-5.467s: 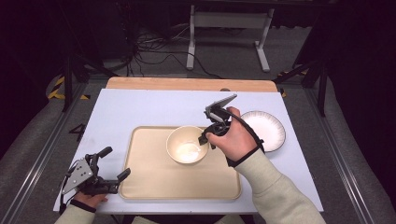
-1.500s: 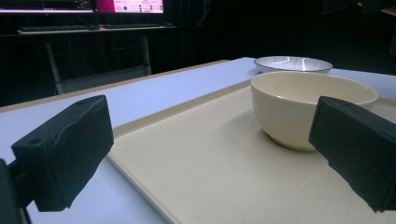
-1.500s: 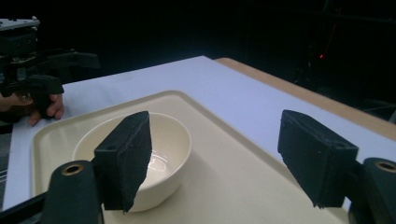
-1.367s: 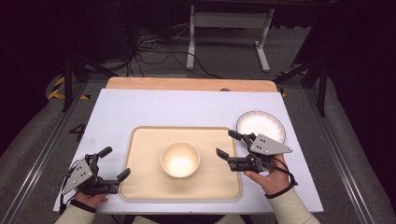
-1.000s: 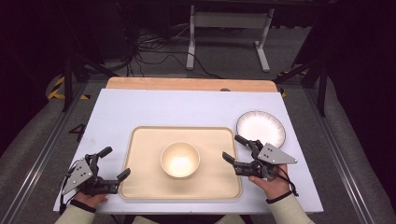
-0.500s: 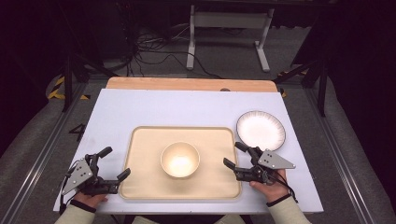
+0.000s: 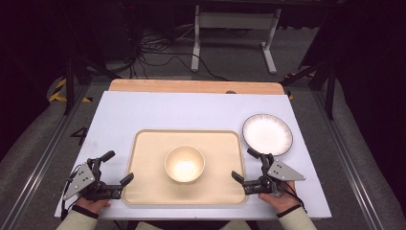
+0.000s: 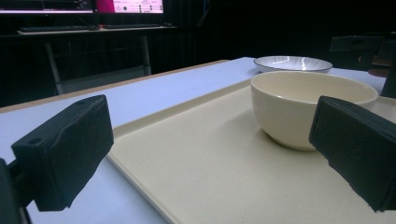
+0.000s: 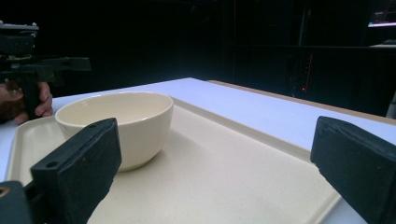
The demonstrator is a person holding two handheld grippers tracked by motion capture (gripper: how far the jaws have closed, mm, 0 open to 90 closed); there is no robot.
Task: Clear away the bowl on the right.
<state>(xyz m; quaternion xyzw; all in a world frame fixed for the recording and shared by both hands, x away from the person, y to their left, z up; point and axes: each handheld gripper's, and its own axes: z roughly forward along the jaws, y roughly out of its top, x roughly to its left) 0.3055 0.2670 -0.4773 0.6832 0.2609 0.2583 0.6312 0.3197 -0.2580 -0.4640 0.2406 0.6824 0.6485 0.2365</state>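
- White table (image 7: 158,112): mostly bare beyond both grippers, dark floor past its edges.
- Tray (image 7: 148,163): right gripper (image 7: 245,165) has dropped to its right rim, jaws just opened wide, empty; left gripper (image 7: 117,167) wide at left rim. Probably a two-handed lift.
- Plate (image 7: 267,134) just beyond right gripper.
- Bowl (image 7: 185,164) sits mid-tray between them.

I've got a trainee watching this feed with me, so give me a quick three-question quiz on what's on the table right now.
1. True or false: the bowl sits on the tray.
2. Where is the plate? A) on the tray B) on the table, past the tray's far right corner C) inside the bowl
3. What do the right tongs hold?

Key: 1. True. 2. B. 3. Nothing; they are open at the tray's right edge, as the left tongs are at its left edge.
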